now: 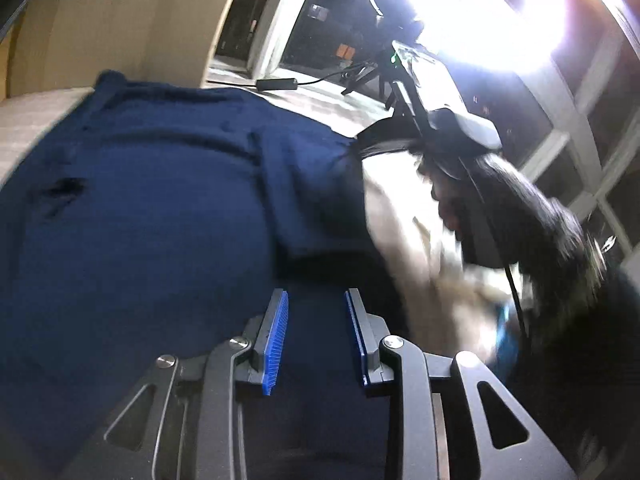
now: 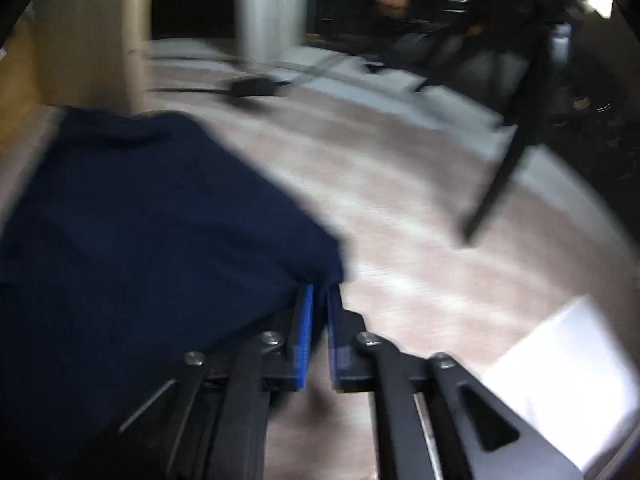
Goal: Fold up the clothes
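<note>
Left wrist view: left gripper point(image 1: 316, 312) jaws stand apart above the navy blue knit garment point(image 1: 152, 200). Right gripper point(image 2: 318, 300) jaws pinch its corner over the pale wood-grain surface point(image 2: 420, 240).

Right gripper point(image 2: 318, 292) is seen with its blue pads nearly together, a corner of the navy garment point(image 2: 132, 232) pinched between them. The garment is spread to the left on a pale wood-grain table point(image 2: 420, 248). A small black box point(image 2: 252, 86) with cable is noted farther back. View is blurred.
</note>
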Available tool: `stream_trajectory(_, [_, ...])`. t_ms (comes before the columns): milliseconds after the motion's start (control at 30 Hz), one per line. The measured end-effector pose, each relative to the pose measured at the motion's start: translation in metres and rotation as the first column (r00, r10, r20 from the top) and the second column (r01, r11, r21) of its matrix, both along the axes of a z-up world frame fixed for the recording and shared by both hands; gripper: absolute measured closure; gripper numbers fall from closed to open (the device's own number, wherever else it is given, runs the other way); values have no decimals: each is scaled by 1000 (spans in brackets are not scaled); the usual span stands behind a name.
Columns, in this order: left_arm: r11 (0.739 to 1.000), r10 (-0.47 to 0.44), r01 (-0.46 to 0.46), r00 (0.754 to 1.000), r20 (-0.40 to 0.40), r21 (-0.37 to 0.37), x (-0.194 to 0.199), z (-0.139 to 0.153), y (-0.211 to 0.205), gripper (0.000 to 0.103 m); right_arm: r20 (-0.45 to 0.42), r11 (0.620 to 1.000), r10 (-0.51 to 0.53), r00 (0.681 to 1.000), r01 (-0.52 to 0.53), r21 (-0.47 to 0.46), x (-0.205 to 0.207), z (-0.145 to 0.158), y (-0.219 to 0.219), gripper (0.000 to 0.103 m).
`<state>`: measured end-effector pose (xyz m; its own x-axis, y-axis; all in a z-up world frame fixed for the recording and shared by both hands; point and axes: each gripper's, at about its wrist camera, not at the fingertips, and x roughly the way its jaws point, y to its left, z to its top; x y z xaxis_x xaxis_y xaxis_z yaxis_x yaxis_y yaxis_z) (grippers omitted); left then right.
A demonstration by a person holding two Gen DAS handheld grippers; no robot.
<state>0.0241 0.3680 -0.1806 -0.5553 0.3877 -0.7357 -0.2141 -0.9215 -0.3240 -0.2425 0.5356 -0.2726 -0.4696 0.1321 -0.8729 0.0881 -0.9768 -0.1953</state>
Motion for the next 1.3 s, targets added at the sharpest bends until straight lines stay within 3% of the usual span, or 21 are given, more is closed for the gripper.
stream_trajectory(33, [1000, -11, 11, 1000, -4, -8, 15, 5, -10, 76, 17, 998, -50, 999, 51, -48, 0, 5, 16, 98])
stream_trajectory(100, [1000, -22, 22, 1000, -7, -6, 47, 15, -31, 75, 16, 969, -68, 998, 70, -238, 16, 29, 42, 98])
stream_trajectory(267, [1000, -21, 21, 1000, 4, -13, 132, 43, -84, 75, -112, 906, -29, 993, -22, -423, 108, 132, 77, 97])
stream_trajectory(333, [999, -32, 32, 999, 4, -41, 172, 46, -91, 75, -148, 869, -16, 989, -59, -491, 158, 179, 88, 96])
stream_trajectory(400, [994, -82, 81, 997, -1, -74, 209, 41, -80, 70, -183, 860, -36, 982, -63, -506, 214, 224, 98, 88])
stream_trajectory(467, [983, -150, 148, 989, -8, -108, 243, 33, -62, 65, -206, 859, -61, 977, -53, -510, 264, 250, 107, 71])
stream_trajectory(500, [971, -207, 204, 978, -14, -125, 258, 25, -46, 65, -204, 857, -65, 977, -51, -513, 285, 255, 112, 71])
stream_trajectory(567, [936, -314, 303, 949, -37, -180, 286, 11, -13, 64, -189, 869, -48, 981, -52, -491, 313, 254, 115, 71])
stream_trajectory(667, [876, -404, 363, 912, -74, -317, 308, -15, 33, 63, -159, 924, -15, 987, -48, -380, 343, 249, 101, 71])
stream_trajectory(733, [856, -432, 390, 900, -57, -339, 310, -28, 47, 63, -132, 920, -18, 991, -36, -390, 349, 239, 97, 71])
stream_trajectory(867, [830, -437, 349, 892, -118, -436, 311, -35, 65, 58, -91, 921, 12, 996, -47, -386, 337, 211, 79, 71])
stream_trajectory(933, [831, -450, 362, 884, -127, -422, 310, -34, 67, 63, -80, 928, 27, 996, -55, -369, 329, 197, 69, 71])
stream_trajectory(967, [837, -456, 374, 880, -131, -400, 310, -33, 65, 74, -79, 930, 32, 996, -58, -362, 325, 191, 64, 71])
stream_trajectory(1000, [843, -462, 387, 877, -133, -375, 309, -32, 63, 96, -75, 932, 39, 996, -63, -358, 318, 185, 61, 71])
stream_trajectory(1033, [854, -453, 388, 882, -129, -348, 306, -31, 60, 100, -71, 933, 43, 997, -66, -354, 308, 179, 59, 71])
stream_trajectory(1167, [908, -373, 343, 923, -92, -240, 292, -25, 39, 100, -43, 935, 47, 998, -59, -351, 237, 146, 48, 71])
stream_trajectory(1300, [957, -269, 256, 959, -88, -133, 282, -6, 10, 100, 27, 915, 31, 999, -17, -404, 161, 110, 33, 71])
